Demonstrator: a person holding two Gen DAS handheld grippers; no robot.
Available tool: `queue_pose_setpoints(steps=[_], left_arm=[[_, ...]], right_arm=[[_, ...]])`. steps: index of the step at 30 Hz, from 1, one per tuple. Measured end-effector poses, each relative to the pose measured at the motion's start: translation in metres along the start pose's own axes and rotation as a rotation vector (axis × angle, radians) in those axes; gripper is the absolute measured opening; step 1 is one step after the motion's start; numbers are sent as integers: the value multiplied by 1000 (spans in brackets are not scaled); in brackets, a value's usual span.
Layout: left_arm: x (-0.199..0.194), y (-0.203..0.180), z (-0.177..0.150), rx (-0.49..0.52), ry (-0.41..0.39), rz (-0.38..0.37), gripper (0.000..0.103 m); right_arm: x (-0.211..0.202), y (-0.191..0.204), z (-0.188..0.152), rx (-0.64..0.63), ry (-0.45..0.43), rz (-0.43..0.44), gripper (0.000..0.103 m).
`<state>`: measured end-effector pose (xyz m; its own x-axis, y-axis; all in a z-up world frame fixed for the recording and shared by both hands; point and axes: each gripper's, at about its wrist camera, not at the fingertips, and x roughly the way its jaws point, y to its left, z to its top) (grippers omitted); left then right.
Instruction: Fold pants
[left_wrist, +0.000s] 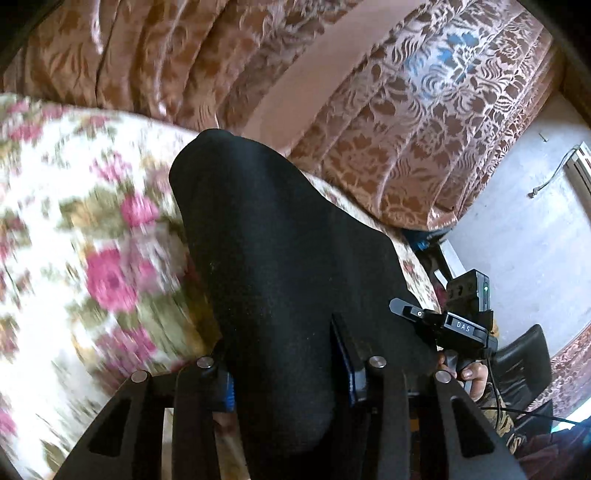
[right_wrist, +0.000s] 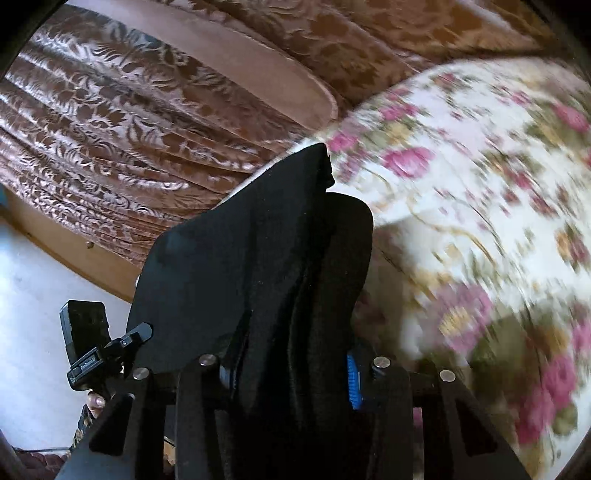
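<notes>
The black pants (left_wrist: 273, 258) hang lifted above the floral bed cover (left_wrist: 74, 229). My left gripper (left_wrist: 288, 373) is shut on a thick bunch of the black cloth, which drapes over and hides its fingertips. In the right wrist view the same black pants (right_wrist: 258, 258) rise in folds from my right gripper (right_wrist: 288, 373), which is shut on them; its blue pads (right_wrist: 353, 380) show at the cloth's edge. The right gripper also shows at the lower right of the left wrist view (left_wrist: 443, 325), and the left gripper at the lower left of the right wrist view (right_wrist: 107, 347).
A brown patterned curtain (left_wrist: 424, 129) hangs behind the bed and also shows in the right wrist view (right_wrist: 110, 129). Pale floor (left_wrist: 524, 251) lies beside the bed. The bed cover (right_wrist: 480, 221) is blurred by motion.
</notes>
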<state>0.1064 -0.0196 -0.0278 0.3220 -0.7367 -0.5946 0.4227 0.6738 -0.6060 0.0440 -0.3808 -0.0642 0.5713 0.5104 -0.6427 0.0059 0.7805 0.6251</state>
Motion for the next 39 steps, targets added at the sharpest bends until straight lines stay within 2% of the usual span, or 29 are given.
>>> queue_pose_setpoints(steps=[3, 10, 16, 19, 23, 26, 29, 33, 39], left_arm=[[-5, 10, 22, 24, -27, 43, 41], [1, 52, 77, 6, -77, 122, 42], [18, 89, 110, -9, -67, 167, 42], [35, 108, 118, -19, -33, 202, 43], [61, 132, 113, -20, 21, 266, 44], [64, 142, 104, -48, -10, 251, 47], [63, 139, 101, -53, -25, 273, 48], [62, 124, 102, -28, -42, 388, 60], [53, 97, 103, 19, -83, 555, 63]], right_arm=[[19, 15, 25, -46, 10, 7, 42], [82, 43, 93, -106, 38, 9, 42], [132, 46, 134, -97, 67, 6, 42], [154, 39, 139, -92, 91, -11, 42], [189, 17, 138, -66, 139, -82, 43], [197, 4, 136, -52, 138, -53, 45], [197, 2, 136, -49, 135, -43, 46], [195, 2, 133, -37, 126, -63, 50], [185, 19, 133, -76, 101, -162, 65]])
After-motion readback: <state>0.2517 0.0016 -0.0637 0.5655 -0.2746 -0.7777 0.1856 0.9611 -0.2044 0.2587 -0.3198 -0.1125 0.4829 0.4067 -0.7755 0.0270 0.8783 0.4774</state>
